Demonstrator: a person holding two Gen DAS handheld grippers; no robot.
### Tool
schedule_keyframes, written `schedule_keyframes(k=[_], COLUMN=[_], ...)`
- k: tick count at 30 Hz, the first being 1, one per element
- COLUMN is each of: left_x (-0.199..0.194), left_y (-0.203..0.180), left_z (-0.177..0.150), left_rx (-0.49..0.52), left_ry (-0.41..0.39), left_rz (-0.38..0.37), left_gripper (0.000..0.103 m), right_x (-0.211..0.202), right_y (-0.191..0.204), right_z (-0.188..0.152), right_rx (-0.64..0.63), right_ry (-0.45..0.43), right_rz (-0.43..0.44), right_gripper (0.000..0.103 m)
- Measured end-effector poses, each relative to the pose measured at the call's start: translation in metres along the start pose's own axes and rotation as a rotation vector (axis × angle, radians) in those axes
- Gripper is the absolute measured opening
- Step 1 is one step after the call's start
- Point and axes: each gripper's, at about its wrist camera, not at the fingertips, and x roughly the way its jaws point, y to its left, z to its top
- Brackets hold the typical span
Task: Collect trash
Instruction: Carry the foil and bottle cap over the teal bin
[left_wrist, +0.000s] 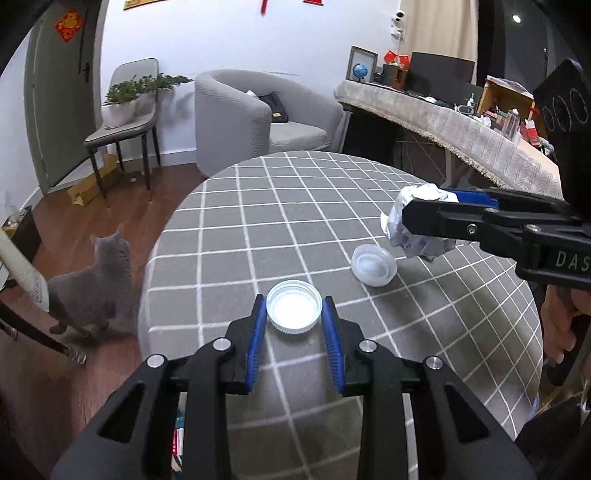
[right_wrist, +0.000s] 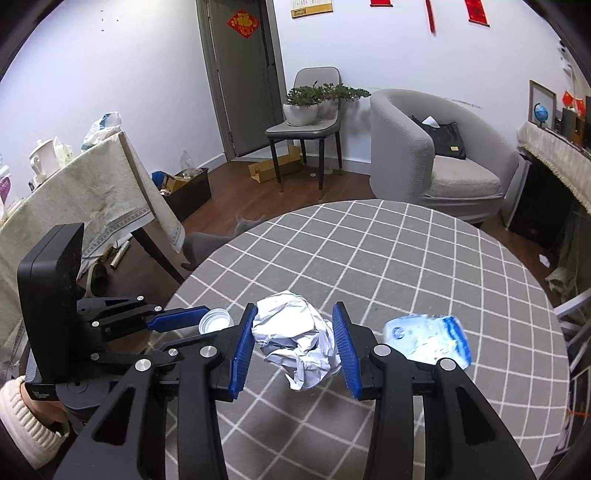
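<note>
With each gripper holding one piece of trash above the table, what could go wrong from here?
1. The left gripper pinches the shallow round lid only at its rim; it may pop out.
2. The crumpled paper in the right gripper is soft, with a loose tail hanging; it might slip.
3. The small plastic cup lies close under the right gripper and near the edge of the table; a low move could knock it off.

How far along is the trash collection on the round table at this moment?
Nothing looks binned yet; no bin is in view. In hand: the right gripper is shut on the crumpled paper ball, and the left gripper clamps the white lid. Left: the clear cup lying on the checked tablecloth, and the blue-and-white wrapper beside the right gripper.
</note>
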Motion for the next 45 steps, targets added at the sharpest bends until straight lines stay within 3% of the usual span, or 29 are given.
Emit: schedule_keyframes(k=[21,28,35,45], left_x=[-0.074,-0.080,-0.073,-0.061], left_y=[0.055,0.078,0.107,0.141], left_z=[-0.042,-0.064,-0.092,-0.130], left_rx=[-0.097,-0.131,-0.147,-0.202], left_ry=[-0.059,-0.004,0.107,0.276], left_rz=[0.102,0.146,0.219,0.215], left_gripper=[0.032,0.032,0.032,0.033], right_x=[0.010,0.018,0.029,0.061], right_y=[0.072,0.100,0.133,0.168], right_z=[-0.013,-0.011,-0.007,-0.001], right_rx=[-0.007,-0.016,-0.040,-0.070], right_ry=[-0.020,-0.038,-0.043,-0.004], right_rz=[0.096,0.142,0.188,0.228], right_gripper=[0.042,0.042,0.042,0.042])
